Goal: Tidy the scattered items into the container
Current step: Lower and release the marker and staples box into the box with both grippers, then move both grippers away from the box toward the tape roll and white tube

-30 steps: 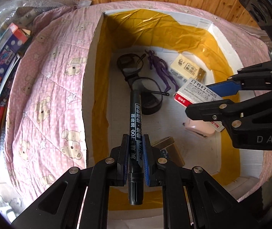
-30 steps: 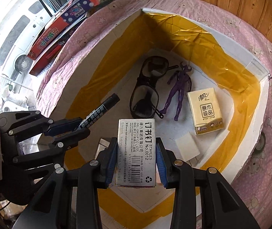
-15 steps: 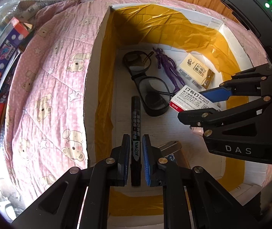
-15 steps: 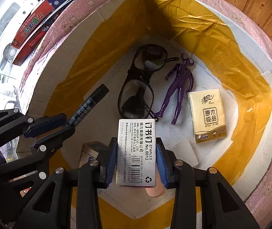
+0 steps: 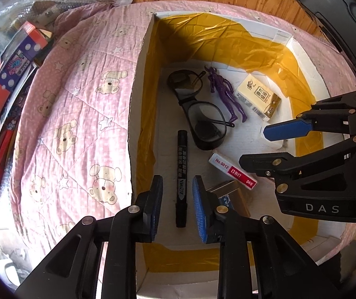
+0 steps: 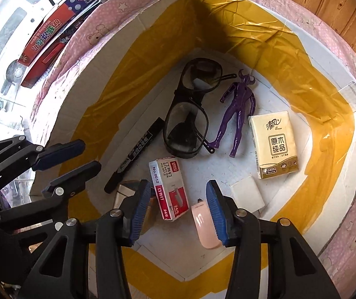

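A white box [image 5: 143, 57] with yellow tape [image 6: 138, 49] holds the items. A black marker [image 5: 181, 172] lies on its floor, below my open left gripper [image 5: 178, 199]. It also shows in the right wrist view [image 6: 138, 152]. A red and white staples box [image 6: 169, 189] lies on the floor below my open right gripper [image 6: 178, 206], and shows in the left wrist view [image 5: 232, 173]. Both grippers are empty above the box. The left gripper [image 6: 73, 157] shows in the right wrist view, the right gripper [image 5: 272, 144] in the left wrist view.
Also in the box: black glasses [image 6: 190, 114], a purple figure [image 6: 237, 109], a tissue pack [image 6: 274, 144], a pink object [image 6: 205, 226], a white block [image 6: 247, 194] and a metallic item [image 6: 124, 191]. The box stands on a pink bear quilt [image 5: 78, 124]. Colourful cartons [image 5: 0, 99] lie at the left.
Both grippers have opened. The marker has dropped from the left gripper and the staples box from the right gripper; both now lie on the box floor.
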